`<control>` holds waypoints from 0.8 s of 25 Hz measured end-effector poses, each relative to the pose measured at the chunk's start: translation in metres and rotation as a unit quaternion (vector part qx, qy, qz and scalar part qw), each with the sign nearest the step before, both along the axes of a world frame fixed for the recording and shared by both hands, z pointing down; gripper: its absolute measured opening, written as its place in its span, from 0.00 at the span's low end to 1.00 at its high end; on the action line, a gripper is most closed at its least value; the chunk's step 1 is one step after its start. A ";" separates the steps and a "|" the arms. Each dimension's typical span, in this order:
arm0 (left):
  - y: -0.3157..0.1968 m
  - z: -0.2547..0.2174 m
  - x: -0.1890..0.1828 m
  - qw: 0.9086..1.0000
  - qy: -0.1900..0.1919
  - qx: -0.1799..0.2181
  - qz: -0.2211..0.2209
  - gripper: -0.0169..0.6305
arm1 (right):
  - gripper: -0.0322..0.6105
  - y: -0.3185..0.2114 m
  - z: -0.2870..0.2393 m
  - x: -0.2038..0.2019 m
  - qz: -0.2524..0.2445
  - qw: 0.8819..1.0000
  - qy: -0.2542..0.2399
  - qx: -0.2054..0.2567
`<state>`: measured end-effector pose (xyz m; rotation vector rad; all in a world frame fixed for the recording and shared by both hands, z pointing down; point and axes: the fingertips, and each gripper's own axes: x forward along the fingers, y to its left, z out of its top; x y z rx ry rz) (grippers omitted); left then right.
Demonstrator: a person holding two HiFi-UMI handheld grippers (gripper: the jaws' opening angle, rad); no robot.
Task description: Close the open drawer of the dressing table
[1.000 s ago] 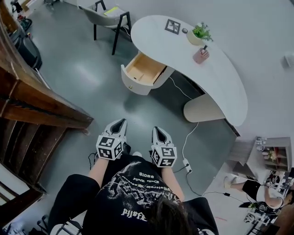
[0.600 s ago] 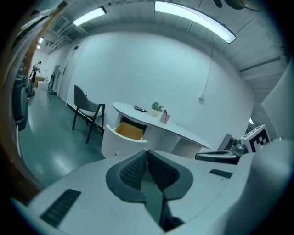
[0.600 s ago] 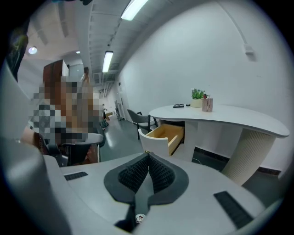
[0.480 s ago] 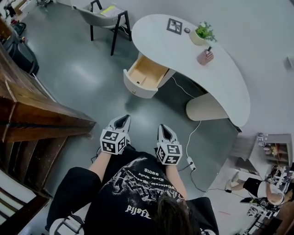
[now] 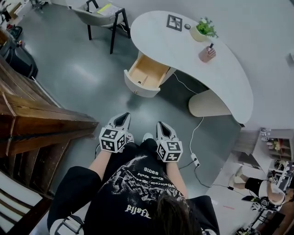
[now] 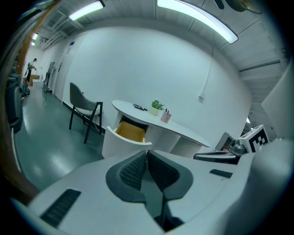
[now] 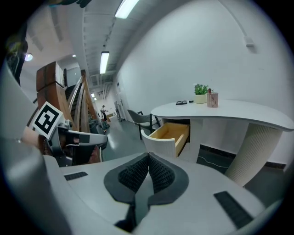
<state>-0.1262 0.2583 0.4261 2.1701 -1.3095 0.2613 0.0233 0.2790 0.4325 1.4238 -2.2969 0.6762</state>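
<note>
Head view with both gripper views: approach to the open drawer. The drawer (image 5: 146,75) stands pulled out from under the curved white worktop (image 5: 225,82) of the dressing table. Its pale wooden inside is exposed and its rounded white front (image 5: 139,88) faces the person.

The drawer lies ahead of both grippers and well apart from them, across bare grey floor (image 5: 87,69). Its sliding axis runs obliquely, from the front at lower left into the table at upper right, so the closing push would probably have to follow that line.

The left gripper (image 5: 121,116) appears slightly the nearer to the drawer front. The right gripper (image 5: 161,124) is just beside it and about level with it. Both are held out before the person's waist, side by side, pointing forward and moderately downward with their marker cubes uppermost.

In the left gripper view the ribbed fingers (image 6: 132,170) meet with nothing between them. In the right gripper view the fingers (image 7: 134,174) are likewise pressed together and empty.

A chair (image 5: 98,13) stands beyond the table, and a wooden staircase (image 5: 41,121) flanks the left side.
</note>
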 end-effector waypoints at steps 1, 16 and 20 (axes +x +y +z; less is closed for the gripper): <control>-0.001 0.000 -0.002 1.000 -0.001 0.001 -0.001 0.08 | 0.09 -0.001 0.001 -0.001 0.001 1.000 -0.001 -0.001; -0.041 0.006 -0.010 0.999 -0.026 -0.003 -0.037 0.08 | 0.09 -0.056 0.004 0.002 -0.024 0.999 -0.030 0.005; -0.057 0.009 -0.005 0.998 -0.030 -0.011 -0.054 0.08 | 0.09 -0.079 0.007 0.005 -0.037 0.999 -0.039 0.001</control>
